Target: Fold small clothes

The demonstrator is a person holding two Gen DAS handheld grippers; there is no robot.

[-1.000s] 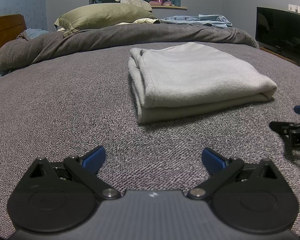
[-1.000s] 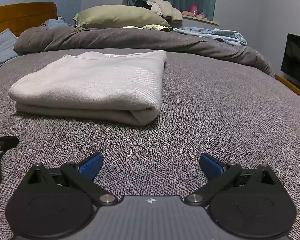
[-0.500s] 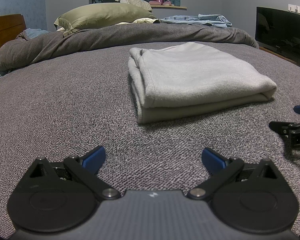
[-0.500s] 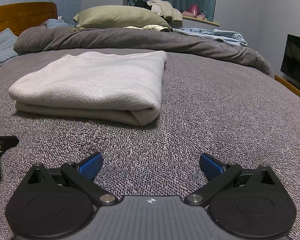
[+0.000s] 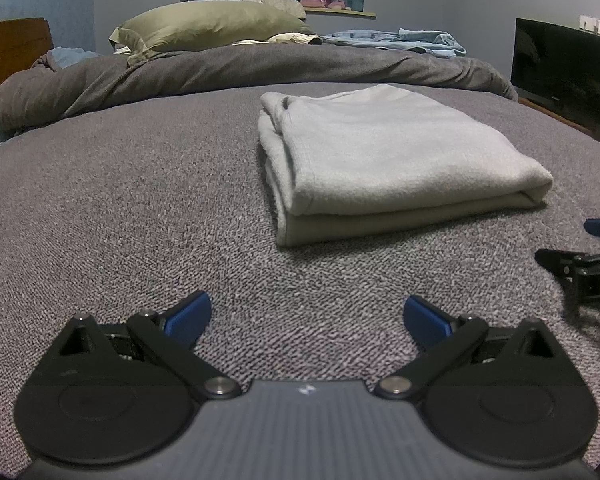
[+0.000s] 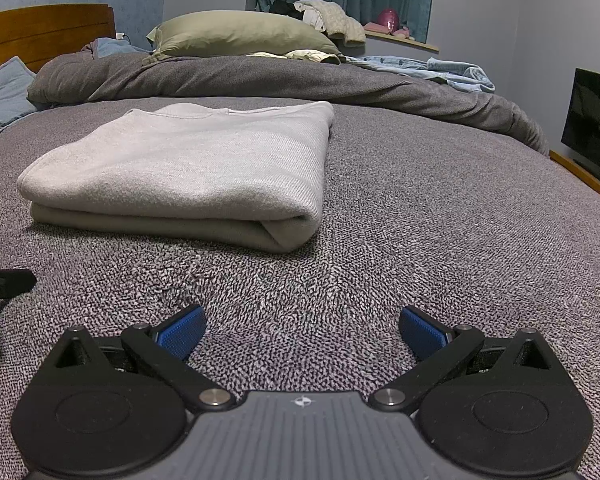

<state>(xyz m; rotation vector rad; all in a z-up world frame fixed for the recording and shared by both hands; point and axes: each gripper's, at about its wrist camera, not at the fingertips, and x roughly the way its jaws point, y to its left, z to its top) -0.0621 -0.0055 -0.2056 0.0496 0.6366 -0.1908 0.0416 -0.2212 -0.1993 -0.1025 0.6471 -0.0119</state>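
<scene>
Dim, cool indoor light; fisheye-warped, vignetted edges.

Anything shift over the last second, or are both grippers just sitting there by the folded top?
Nothing visibly changed. The left gripper and the right gripper are both open and empty, low over the grey bedspread, just as before. The folded light-grey garment lies in the same place, untouched, with the same folds.
</scene>
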